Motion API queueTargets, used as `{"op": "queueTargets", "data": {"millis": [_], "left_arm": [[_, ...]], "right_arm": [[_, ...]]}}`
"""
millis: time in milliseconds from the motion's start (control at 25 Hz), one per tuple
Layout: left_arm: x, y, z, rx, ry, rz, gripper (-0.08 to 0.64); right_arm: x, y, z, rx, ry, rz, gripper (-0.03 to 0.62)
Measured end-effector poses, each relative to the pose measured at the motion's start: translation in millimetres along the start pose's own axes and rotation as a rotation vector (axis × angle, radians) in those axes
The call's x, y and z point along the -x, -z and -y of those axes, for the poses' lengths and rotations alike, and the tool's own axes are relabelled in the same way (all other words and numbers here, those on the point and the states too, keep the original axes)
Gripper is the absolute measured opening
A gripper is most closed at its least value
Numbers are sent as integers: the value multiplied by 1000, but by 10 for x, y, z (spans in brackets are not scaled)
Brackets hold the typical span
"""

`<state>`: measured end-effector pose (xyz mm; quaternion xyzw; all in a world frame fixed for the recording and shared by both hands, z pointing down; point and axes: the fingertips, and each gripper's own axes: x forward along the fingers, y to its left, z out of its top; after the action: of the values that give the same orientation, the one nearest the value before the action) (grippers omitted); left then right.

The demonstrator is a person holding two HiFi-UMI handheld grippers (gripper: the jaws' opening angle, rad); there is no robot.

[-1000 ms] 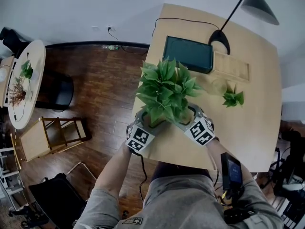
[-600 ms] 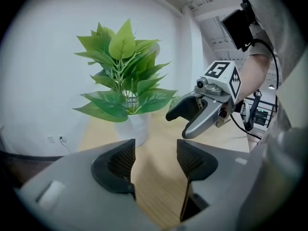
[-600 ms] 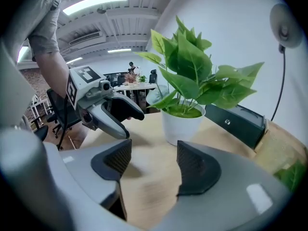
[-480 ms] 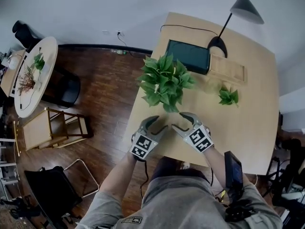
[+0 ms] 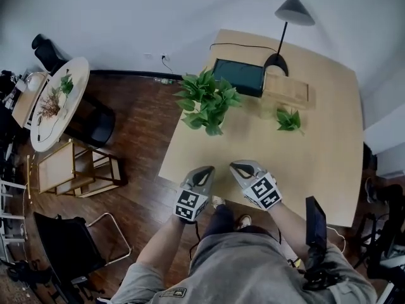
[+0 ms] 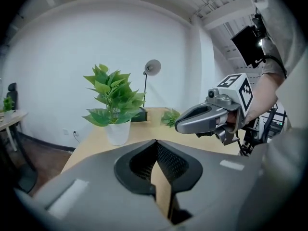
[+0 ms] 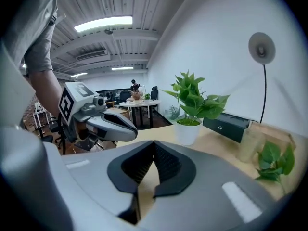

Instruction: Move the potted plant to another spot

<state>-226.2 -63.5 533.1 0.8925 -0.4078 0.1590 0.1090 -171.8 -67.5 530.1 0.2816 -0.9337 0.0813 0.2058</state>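
Grey left gripper (image 5: 204, 171), grey right gripper (image 5: 237, 167), both just clenched shut on nothing, leafy green white-potted plant (image 5: 204, 97) at twelve o'clock, seemingly untouched

You're standing in an open-plan office.
At the top left of the right gripper view, a long fluorescent ceiling strip light (image 7: 103, 24) runs above exposed grey ducts (image 7: 94, 56). In the head view, your pale wooden desk (image 5: 316, 170) carries a black cone-shaded lamp (image 5: 294, 11) at top right. A round white meeting table (image 5: 69, 109) and a black office chair (image 5: 47, 50) stand at upper left on dark plank flooring (image 5: 136, 125).
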Motion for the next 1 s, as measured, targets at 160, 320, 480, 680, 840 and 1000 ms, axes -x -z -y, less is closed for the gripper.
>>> {"op": "queueTargets", "data": {"millis": [160,320,480,680,840,1000], "left_arm": [[114,-45,227,3,-22,19,2],[258,-79,419,23,-49,42,2],[442,-155,639,70,-63,77,2],[634,-199,959,111,4,109,2],[670,-186,1150,129,84,106,2],[748,-136,1289,140,146,88,2]], "right_arm": [[220,-16,-147,18,-11,23,6],[440,-45,-298,23,-19,56,6],[690,-42,-465,17,-28,84,6],[973,38,-654,-33,2,95,6],[1196,110,-726,-81,67,99,7],[1331,127,-852,-141,124,119,6]]}}
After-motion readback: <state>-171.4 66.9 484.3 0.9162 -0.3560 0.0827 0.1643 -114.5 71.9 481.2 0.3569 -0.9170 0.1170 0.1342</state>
